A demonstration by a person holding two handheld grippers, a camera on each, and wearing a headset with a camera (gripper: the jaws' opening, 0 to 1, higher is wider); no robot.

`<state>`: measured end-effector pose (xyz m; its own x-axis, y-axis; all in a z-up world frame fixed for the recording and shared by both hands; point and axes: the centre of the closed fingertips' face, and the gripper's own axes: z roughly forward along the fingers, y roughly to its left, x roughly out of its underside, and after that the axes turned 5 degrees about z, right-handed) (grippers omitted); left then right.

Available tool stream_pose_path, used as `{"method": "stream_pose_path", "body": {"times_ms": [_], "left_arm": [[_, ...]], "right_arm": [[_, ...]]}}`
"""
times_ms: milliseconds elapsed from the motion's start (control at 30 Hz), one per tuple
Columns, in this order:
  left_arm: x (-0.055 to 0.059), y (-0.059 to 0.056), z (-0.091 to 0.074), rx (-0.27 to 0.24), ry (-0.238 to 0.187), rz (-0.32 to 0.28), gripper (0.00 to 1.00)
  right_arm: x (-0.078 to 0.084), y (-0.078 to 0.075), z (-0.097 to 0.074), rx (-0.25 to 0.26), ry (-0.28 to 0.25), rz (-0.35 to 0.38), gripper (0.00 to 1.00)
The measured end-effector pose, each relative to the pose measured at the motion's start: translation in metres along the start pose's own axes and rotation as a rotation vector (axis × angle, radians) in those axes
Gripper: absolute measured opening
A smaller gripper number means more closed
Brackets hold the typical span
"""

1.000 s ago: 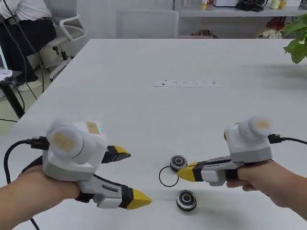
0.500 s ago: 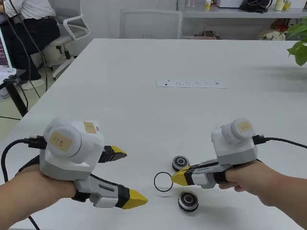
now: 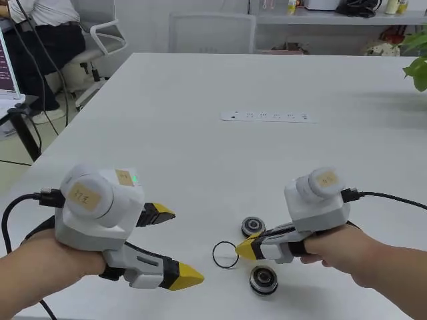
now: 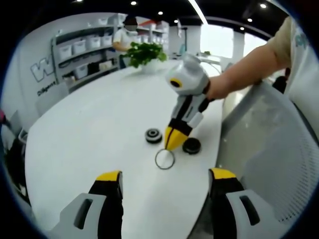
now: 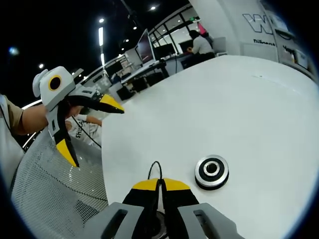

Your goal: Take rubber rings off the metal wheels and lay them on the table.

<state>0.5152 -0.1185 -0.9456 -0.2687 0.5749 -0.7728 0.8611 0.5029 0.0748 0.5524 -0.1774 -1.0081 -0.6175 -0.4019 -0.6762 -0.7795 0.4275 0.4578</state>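
Observation:
Two metal wheels lie on the white table (image 3: 200,147), one farther (image 3: 253,226) and one nearer (image 3: 263,280). My right gripper (image 3: 238,249) reaches in from the right between them, shut on the edge of a thin black rubber ring (image 3: 225,255) that hangs low over the table to the wheels' left. In the right gripper view the ring (image 5: 152,169) sticks out past the closed tips (image 5: 160,183), with a wheel (image 5: 211,172) to the right. My left gripper (image 3: 183,245) is open at the near left, holding nothing; its view shows the ring (image 4: 165,159) and both wheels (image 4: 153,135) (image 4: 191,145).
A flat white power strip (image 3: 267,117) is set into the table's middle. Office chairs (image 3: 210,33) stand at the far edge, a seated person (image 3: 40,33) is at far left, and a plant (image 3: 417,63) sits at the far right. The table's near edge is close.
My right gripper has carried the ring a little to the left, away from the wheels. The left gripper has hardly moved. The head camera shifted slightly.

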Motion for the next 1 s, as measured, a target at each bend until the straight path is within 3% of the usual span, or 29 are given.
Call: {"method": "stream_pose_path", "body": {"times_ms": [567, 1000], "left_arm": [[-0.002, 0.001, 0.003, 0.006, 0.005, 0.003, 0.7], [-0.005, -0.002, 0.01, 0.028, 0.015, 0.01, 0.69]], "right_arm": [[-0.002, -0.005, -0.007, 0.024, -0.019, -0.033, 0.16], [-0.004, -0.007, -0.032, 0.019, -0.063, -0.035, 0.2]]}}
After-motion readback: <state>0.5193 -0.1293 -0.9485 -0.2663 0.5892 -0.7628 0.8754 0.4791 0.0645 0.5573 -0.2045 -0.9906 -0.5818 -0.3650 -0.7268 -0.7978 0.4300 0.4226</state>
